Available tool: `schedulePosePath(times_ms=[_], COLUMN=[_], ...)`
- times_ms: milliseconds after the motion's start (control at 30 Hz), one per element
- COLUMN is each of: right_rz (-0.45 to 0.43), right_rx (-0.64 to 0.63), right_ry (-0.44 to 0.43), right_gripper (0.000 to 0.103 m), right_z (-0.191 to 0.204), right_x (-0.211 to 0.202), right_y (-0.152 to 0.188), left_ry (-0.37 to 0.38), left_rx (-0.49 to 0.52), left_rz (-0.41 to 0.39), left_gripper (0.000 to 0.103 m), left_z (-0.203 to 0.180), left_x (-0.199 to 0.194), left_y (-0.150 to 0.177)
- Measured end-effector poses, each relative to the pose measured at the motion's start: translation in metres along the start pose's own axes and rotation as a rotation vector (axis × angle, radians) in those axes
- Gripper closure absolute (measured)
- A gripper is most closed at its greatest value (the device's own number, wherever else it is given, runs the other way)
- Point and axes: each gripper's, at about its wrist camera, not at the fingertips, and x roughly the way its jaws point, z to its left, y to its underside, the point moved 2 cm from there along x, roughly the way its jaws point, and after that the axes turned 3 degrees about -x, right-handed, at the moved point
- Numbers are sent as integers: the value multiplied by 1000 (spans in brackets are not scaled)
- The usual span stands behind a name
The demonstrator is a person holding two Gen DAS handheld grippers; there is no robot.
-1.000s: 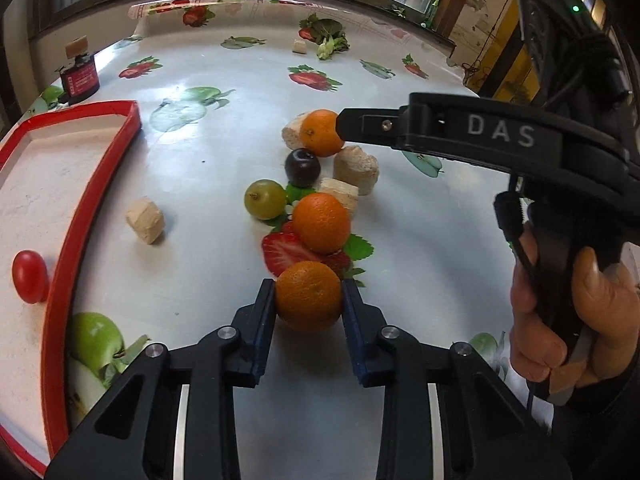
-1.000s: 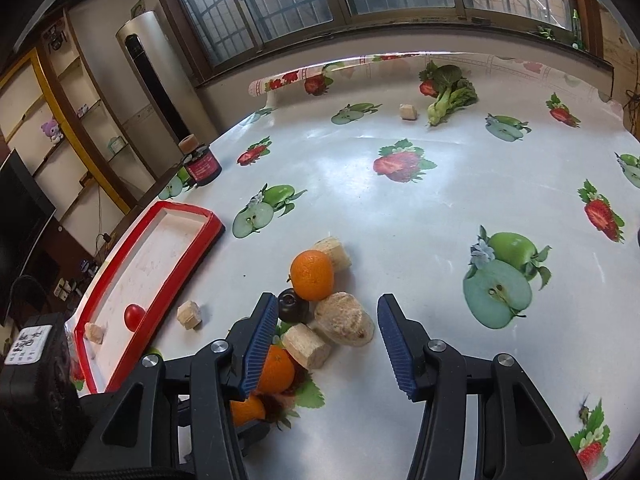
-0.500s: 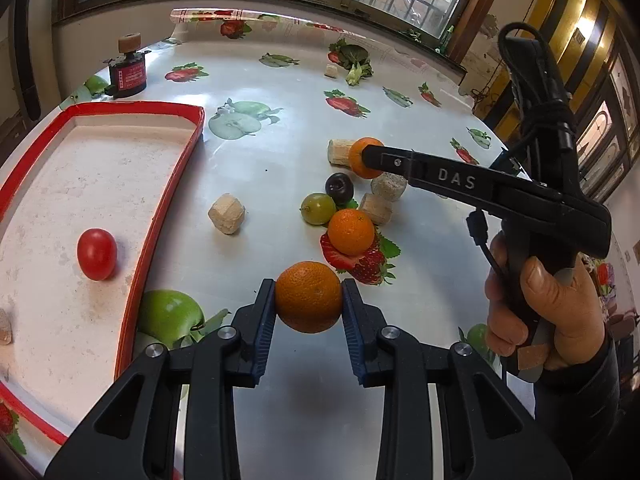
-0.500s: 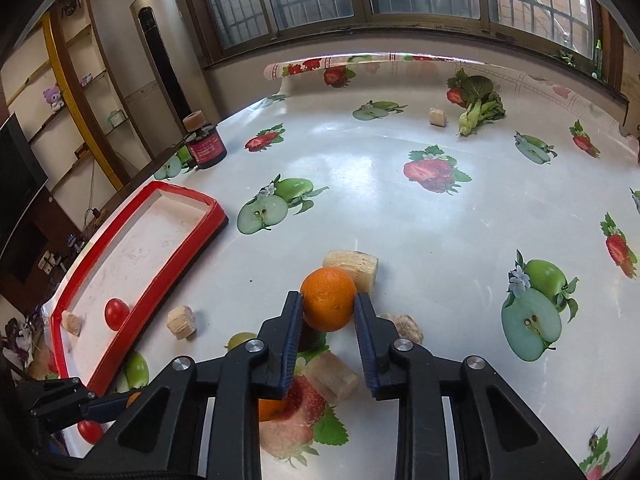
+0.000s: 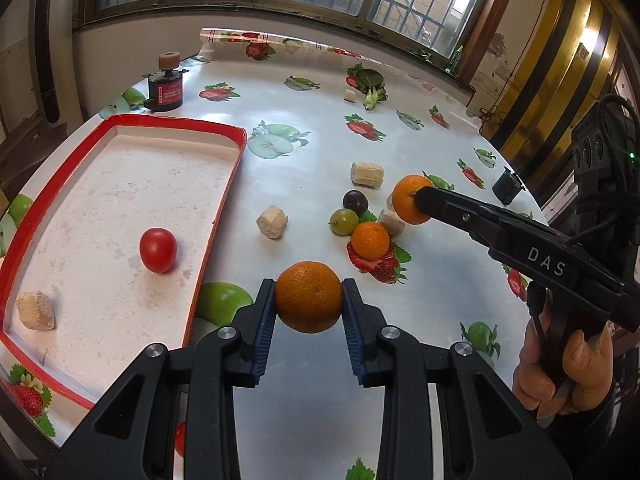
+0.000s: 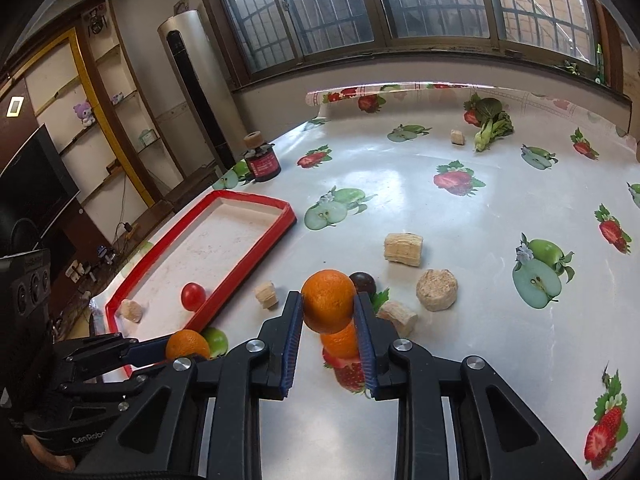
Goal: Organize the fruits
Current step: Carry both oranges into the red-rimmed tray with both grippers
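**Both Grippers Loaded; Second Orange Newly Secured**

The table (image 5: 400,360) carries a fruit-print cloth. The red-rimmed tray (image 5: 218,204) sits at its left side and holds one red tomato (image 5: 158,250) and one beige chunk (image 5: 35,311).

The right gripper (image 6: 327,322) stood wide open over the pile a second ago. It is now clamped on an orange (image 6: 328,300), and that fruit is raised clear of the cloth. The left gripper (image 5: 308,304) keeps its narrow clamp on a second orange (image 5: 308,297), which has travelled from the pile to a position just beside the tray's near rim.

Remaining on the table: a third orange (image 5: 370,241), a green grape-like fruit (image 5: 343,221), a dark plum (image 5: 355,202) and several beige chunks (probably not fruit).

Consequence: two fruits are in transit at once. The likely next step is release into the tray, left gripper first, since it is nearer.
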Motion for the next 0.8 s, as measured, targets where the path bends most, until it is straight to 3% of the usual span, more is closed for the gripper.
schedulePosePath(times_ms=[800], right_rz=[-22], right_rx=[-55], right_ry=[-68], right_gripper=[77], right_z=[55], right_x=[-18], right_y=[9], left_ry=[-33], left_rx=[-60], left_rz=[-72], left_gripper=[73], left_z=[40], left_x=[-40], left_y=[4])
